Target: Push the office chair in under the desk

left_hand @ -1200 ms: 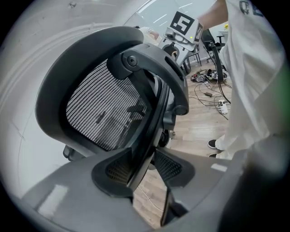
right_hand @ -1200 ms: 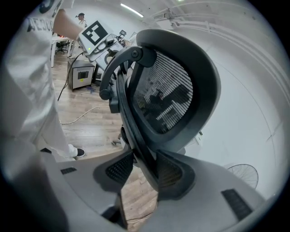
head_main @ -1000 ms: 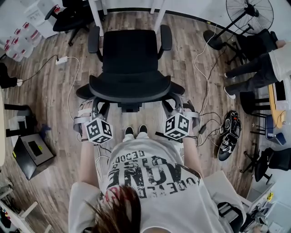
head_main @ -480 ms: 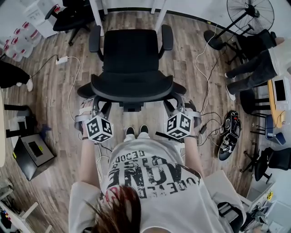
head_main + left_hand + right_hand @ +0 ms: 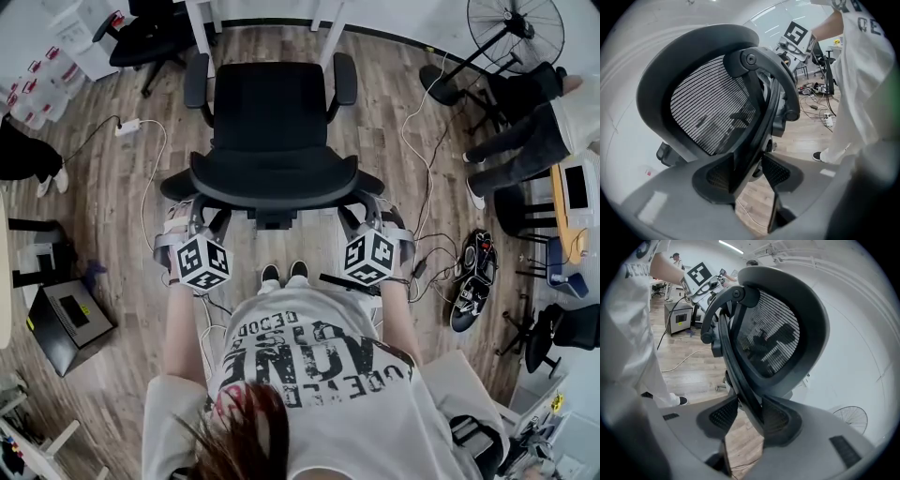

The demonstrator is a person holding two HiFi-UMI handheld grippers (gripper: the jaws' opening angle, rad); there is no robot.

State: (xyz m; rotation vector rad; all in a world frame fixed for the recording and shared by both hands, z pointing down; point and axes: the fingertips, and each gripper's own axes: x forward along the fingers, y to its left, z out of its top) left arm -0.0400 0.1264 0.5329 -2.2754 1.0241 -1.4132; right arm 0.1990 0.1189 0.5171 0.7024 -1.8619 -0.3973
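The black office chair [image 5: 270, 112] stands in front of me, its seat facing the white desk legs [image 5: 199, 28] at the top of the head view. My left gripper [image 5: 208, 221] is at the left side of the mesh backrest [image 5: 710, 110]. Its jaws have just been opening, and the backrest's frame bar [image 5: 754, 117] stands between them with a gap at the right pad. My right gripper [image 5: 362, 217] is shut on the frame bar [image 5: 736, 366] at the right side, both pads against it [image 5: 745, 416].
Cables [image 5: 150, 159] and a power strip [image 5: 128, 123] lie on the wooden floor left of the chair. A black box [image 5: 66, 319] sits at lower left, a second chair [image 5: 145, 37] at upper left. A fan [image 5: 516, 28] and a seated person [image 5: 534, 141] are at right.
The chair and both grippers have barely shifted. A passer-by's leg and shoe at the left edge have moved across the floor there.
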